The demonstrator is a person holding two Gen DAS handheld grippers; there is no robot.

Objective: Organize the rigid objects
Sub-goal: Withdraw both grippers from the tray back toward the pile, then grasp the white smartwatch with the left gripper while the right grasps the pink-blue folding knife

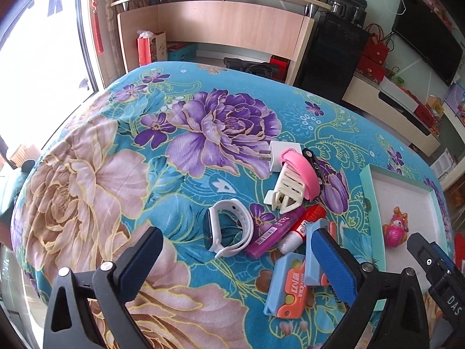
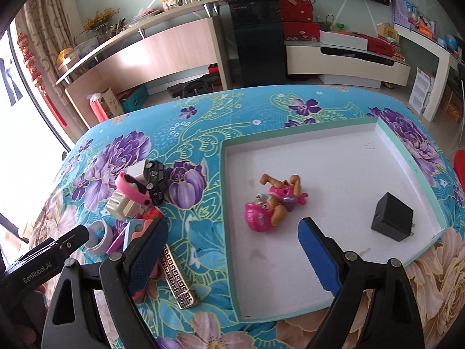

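Left gripper (image 1: 235,253): hovering wide open, empty, over the white watch (image 1: 229,228).
Right gripper (image 2: 232,250): gaping empty over the tray (image 2: 386,133).
Right view only: black charger (image 2: 392,221) sitting in tray.

1. The teal floral cloth table cover (image 1: 96,157) looks soft and matt, spreading under and ahead of both sets of jaws.
2. The left gripper (image 1: 237,254) has matt black plastic arms, ribbed blue pads and shiny metal rivets.
3. Between its jaws lies a white smooth rubbery watch band (image 1: 229,228) with a glossy dark face.
4. Just beyond its right jaw sits a glossy translucent purple plastic tube (image 1: 268,237).
5. The right gripper (image 2: 232,247) looks alike in finish.
6. Ahead of it, the shallow white-lined tray with pale green rim (image 2: 389,142) looks matt, like card.
7. Inside lie a glossy pink plastic toy puppy (image 2: 268,206) and a matt black plastic plug adapter (image 2: 392,216).
8. Beside its left jaw, a patterned silvery metal bar (image 2: 177,282) shines.
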